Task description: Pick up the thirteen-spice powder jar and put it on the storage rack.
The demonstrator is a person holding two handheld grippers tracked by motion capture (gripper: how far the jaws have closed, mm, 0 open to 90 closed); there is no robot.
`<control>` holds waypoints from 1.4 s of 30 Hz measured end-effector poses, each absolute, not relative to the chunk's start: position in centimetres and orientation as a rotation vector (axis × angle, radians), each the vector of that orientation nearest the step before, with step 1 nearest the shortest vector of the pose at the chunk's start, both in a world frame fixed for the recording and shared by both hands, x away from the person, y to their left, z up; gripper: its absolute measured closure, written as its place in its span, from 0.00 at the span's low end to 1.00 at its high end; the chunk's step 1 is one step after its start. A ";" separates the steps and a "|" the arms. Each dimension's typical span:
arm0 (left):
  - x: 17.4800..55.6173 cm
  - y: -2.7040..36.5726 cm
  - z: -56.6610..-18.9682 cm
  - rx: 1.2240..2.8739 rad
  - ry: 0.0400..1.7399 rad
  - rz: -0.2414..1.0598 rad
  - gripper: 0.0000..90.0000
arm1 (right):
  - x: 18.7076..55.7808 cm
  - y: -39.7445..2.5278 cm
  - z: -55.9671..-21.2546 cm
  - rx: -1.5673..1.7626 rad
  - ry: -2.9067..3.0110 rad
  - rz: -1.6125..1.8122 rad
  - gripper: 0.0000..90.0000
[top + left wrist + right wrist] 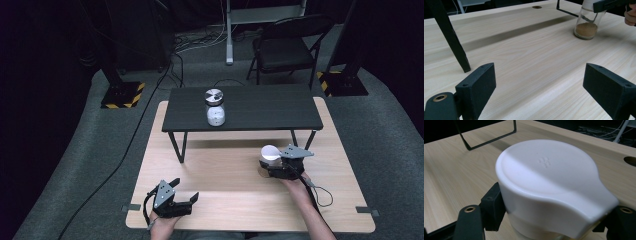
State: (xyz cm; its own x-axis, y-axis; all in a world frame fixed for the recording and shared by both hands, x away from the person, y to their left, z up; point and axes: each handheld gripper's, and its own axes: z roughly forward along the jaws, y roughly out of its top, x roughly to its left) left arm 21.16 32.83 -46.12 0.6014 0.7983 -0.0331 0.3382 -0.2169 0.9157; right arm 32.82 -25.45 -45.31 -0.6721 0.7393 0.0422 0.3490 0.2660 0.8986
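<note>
A glass jar with a white lid and brown powder at its bottom stands on the light wooden table, right of centre. My right gripper is shut on the jar just under the lid. In the right gripper view both jaws press the sides of the jar. My left gripper is open at the front left of the table, with only bare wood between its jaws. A second jar with a silver lid and white contents stands on the black bench.
The low black bench stands across the far half of the table on thin black legs. A round hole is cut in the tabletop. A black folding chair, stand bases with yellow-black stripes and cables are on the grey carpet behind.
</note>
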 end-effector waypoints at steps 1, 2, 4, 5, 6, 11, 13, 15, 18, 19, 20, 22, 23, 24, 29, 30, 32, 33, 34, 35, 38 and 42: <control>21.2 32.8 -46.1 1.804 0.924 0.562 0.12 | 32.8 -25.5 -45.3 0.985 2.155 1.375 0.33; 21.2 32.8 -46.1 1.804 0.924 0.561 0.12 | 32.7 -25.5 -45.1 0.990 2.154 1.375 0.33; 21.2 32.8 -46.1 1.805 0.925 0.560 0.12 | 32.6 -25.5 -44.8 0.988 2.159 1.376 0.33; 21.2 32.8 -46.1 1.805 0.924 0.560 0.12 | 32.6 -25.6 -44.3 0.976 2.163 1.379 0.33; 21.2 32.8 -46.1 1.805 0.924 0.560 0.12 | 32.6 -25.7 -44.0 0.973 2.164 1.384 0.33; 21.2 32.8 -46.1 1.805 0.924 0.561 0.12 | 32.6 -25.9 -42.8 0.963 2.170 1.391 0.33; 21.2 32.8 -46.1 1.804 0.925 0.560 0.12 | 32.7 -26.0 -42.3 0.952 2.179 1.396 0.33; 21.2 32.8 -46.1 1.804 0.925 0.560 0.12 | 32.6 -26.1 -41.4 0.941 2.185 1.404 0.33; 21.2 32.8 -46.1 1.804 0.926 0.560 0.12 | 32.6 -26.2 -40.9 0.931 2.185 1.409 0.33; 21.2 32.8 -46.1 1.804 0.926 0.560 0.12 | 32.6 -26.3 -40.3 0.919 2.184 1.416 0.33; 21.2 32.8 -46.1 1.804 0.925 0.560 0.12 | 32.6 -26.3 -40.0 0.916 2.183 1.416 0.33; 21.2 32.8 -46.1 1.805 0.924 0.560 0.12 | 32.5 -26.4 -39.4 0.909 2.182 1.422 0.33; 21.2 32.8 -46.1 1.804 0.925 0.560 0.12 | 32.5 -26.5 -39.1 0.902 2.182 1.426 0.33; 21.2 32.8 -46.1 1.805 0.924 0.560 0.12 | 32.5 -26.5 -38.9 0.897 2.182 1.427 0.33; 21.1 32.9 -46.1 1.798 0.928 0.561 0.12 | 32.5 -26.8 -37.6 0.880 2.182 1.448 0.33; 21.1 32.9 -46.1 1.796 0.928 0.561 0.12 | 32.5 -26.9 -37.5 0.879 2.179 1.451 0.33; 21.1 32.9 -46.1 1.796 0.929 0.560 0.12 | 32.5 -27.1 -37.0 0.872 2.176 1.461 0.33; 21.1 32.9 -46.1 1.796 0.929 0.560 0.12 | 32.6 -27.2 -36.7 0.869 2.176 1.473 0.33; 21.1 32.9 -46.1 1.797 0.929 0.559 0.12 | 32.6 -27.3 -36.4 0.866 2.176 1.479 0.33; 21.1 32.9 -46.1 1.798 0.927 0.559 0.12 | 32.7 -27.4 -36.2 0.862 2.177 1.482 0.33; 21.2 32.9 -46.1 1.801 0.926 0.559 0.12 | 32.7 -27.5 -35.7 0.856 2.182 1.487 0.33; 21.2 32.8 -46.1 1.802 0.926 0.559 0.12 | 32.7 -27.6 -34.6 0.840 2.181 1.488 0.33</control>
